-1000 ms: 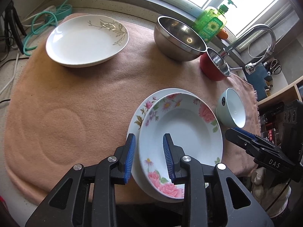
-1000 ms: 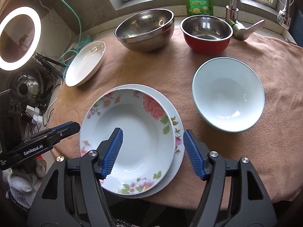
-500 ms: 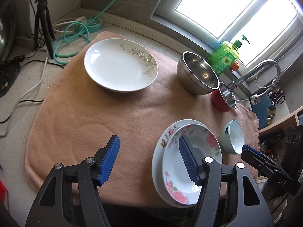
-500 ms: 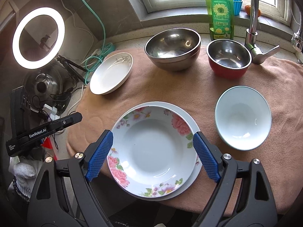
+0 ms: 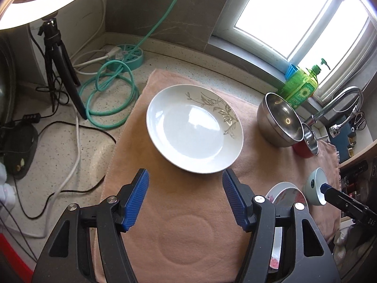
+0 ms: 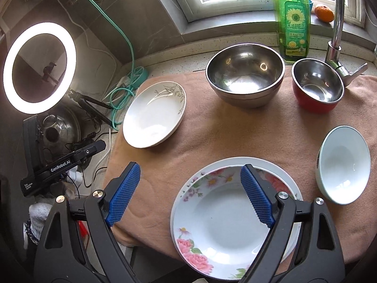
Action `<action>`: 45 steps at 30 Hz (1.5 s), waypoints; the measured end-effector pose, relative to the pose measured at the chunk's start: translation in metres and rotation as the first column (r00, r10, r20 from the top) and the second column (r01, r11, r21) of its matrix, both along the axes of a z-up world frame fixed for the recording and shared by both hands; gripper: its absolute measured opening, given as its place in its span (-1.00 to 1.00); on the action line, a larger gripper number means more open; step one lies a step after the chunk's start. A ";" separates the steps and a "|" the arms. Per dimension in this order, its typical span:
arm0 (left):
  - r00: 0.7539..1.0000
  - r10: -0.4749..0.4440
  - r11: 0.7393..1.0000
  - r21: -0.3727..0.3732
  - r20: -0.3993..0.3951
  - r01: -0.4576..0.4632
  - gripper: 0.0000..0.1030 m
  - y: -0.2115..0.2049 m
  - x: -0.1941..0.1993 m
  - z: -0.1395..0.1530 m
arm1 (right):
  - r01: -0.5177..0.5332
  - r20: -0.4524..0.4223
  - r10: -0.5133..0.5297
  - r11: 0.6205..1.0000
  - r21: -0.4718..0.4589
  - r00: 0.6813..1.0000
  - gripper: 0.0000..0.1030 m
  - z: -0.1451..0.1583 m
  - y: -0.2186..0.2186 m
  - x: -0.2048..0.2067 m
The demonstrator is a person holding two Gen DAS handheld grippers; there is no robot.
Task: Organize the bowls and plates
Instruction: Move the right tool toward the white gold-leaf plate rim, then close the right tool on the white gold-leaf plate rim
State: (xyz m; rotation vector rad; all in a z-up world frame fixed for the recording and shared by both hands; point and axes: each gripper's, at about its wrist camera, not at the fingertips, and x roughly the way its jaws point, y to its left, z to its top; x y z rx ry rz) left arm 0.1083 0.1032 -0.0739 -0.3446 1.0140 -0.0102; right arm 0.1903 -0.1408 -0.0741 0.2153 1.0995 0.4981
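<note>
A white plate with a gold leaf pattern lies on the peach cloth, just beyond my left gripper, which is open and holds nothing. A deep flowered plate rests on a flat white plate near the cloth's front edge. My right gripper hovers open over their left rim, touching neither. A pale blue bowl stands to their right. The big steel bowl and the red bowl stand at the back. The leaf plate is at the cloth's left end.
A green soap bottle and a tap stand behind the bowls by the window. Left of the cloth, the counter holds a ring light on a tripod, a coiled teal hose and cables.
My left gripper opened wider and swung left, from the flowered plates to the leaf plate. My right gripper widened, pulled back and shifted left. The plates stayed on the cloth.
</note>
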 end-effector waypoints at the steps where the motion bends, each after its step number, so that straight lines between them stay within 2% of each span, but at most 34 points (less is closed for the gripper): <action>1: 1.000 -0.009 1.000 0.002 0.001 0.009 0.25 0.005 0.005 -0.001 | 0.005 -0.006 -0.005 1.000 0.005 1.000 0.73 -0.001 0.008 0.003; 4: 0.999 -0.036 0.999 0.004 -0.002 0.036 0.25 0.018 0.022 -0.007 | 0.012 -0.007 -0.012 1.000 0.018 1.000 0.73 -0.002 0.030 0.012; 8: 0.998 -0.058 0.998 -0.003 0.002 0.058 0.25 0.034 0.041 -0.013 | 0.014 0.012 -0.014 1.000 -0.019 1.000 0.73 -0.002 0.055 0.024; 15: 0.994 -0.110 0.994 0.003 -0.018 0.110 0.20 0.042 0.072 -0.029 | 0.039 -0.003 -0.039 0.999 -0.033 0.999 0.70 -0.013 0.072 0.047; 17: 0.992 -0.123 0.992 0.002 -0.022 0.123 0.18 0.043 0.080 -0.032 | 0.059 -0.025 -0.060 0.998 -0.031 0.998 0.52 -0.019 0.073 0.054; 19: 0.991 -0.134 0.991 -0.002 -0.026 0.134 0.07 0.043 0.088 -0.036 | 0.071 -0.052 -0.072 0.997 -0.018 0.996 0.35 -0.026 0.074 0.062; 21: 0.990 -0.137 0.991 -0.007 -0.030 0.136 0.02 0.044 0.095 -0.040 | 0.084 -0.073 -0.086 0.996 -0.020 0.994 0.26 -0.033 0.074 0.068; 23: 0.990 -0.137 0.990 -0.020 -0.038 0.136 -0.06 0.046 0.100 -0.044 | 0.093 -0.095 -0.094 0.995 -0.021 0.991 0.04 -0.040 0.074 0.074; 25: 0.991 -0.130 0.991 -0.023 -0.038 0.129 -0.20 0.047 0.103 -0.047 | 0.100 -0.115 -0.102 0.995 -0.022 0.988 -0.10 -0.045 0.074 0.080; 27: 0.990 -0.134 0.991 -0.035 -0.048 0.133 -0.34 0.049 0.106 -0.051 | 0.112 -0.127 -0.114 0.993 -0.022 0.985 -0.12 -0.049 0.074 0.085; 29: 0.989 -0.135 0.990 -0.040 -0.053 0.133 -0.42 0.050 0.109 -0.054 | 0.108 -0.138 -0.110 0.994 -0.021 0.984 -0.35 -0.052 0.075 0.090; 36: 0.989 -0.133 0.991 -0.037 -0.065 0.131 -0.48 0.059 0.120 -0.059 | 0.110 -0.161 -0.114 0.993 -0.033 0.980 -0.41 -0.061 0.081 0.101; 41: 0.986 -0.145 0.989 -0.049 -0.084 0.141 -0.70 0.061 0.122 -0.067 | 0.100 -0.173 -0.107 0.994 -0.050 0.979 -0.51 -0.066 0.088 0.106; 45: 0.985 -0.148 0.988 -0.049 -0.085 0.144 -0.76 0.061 0.123 -0.070 | 0.099 -0.179 -0.110 0.993 -0.068 0.978 -0.59 -0.071 0.091 0.109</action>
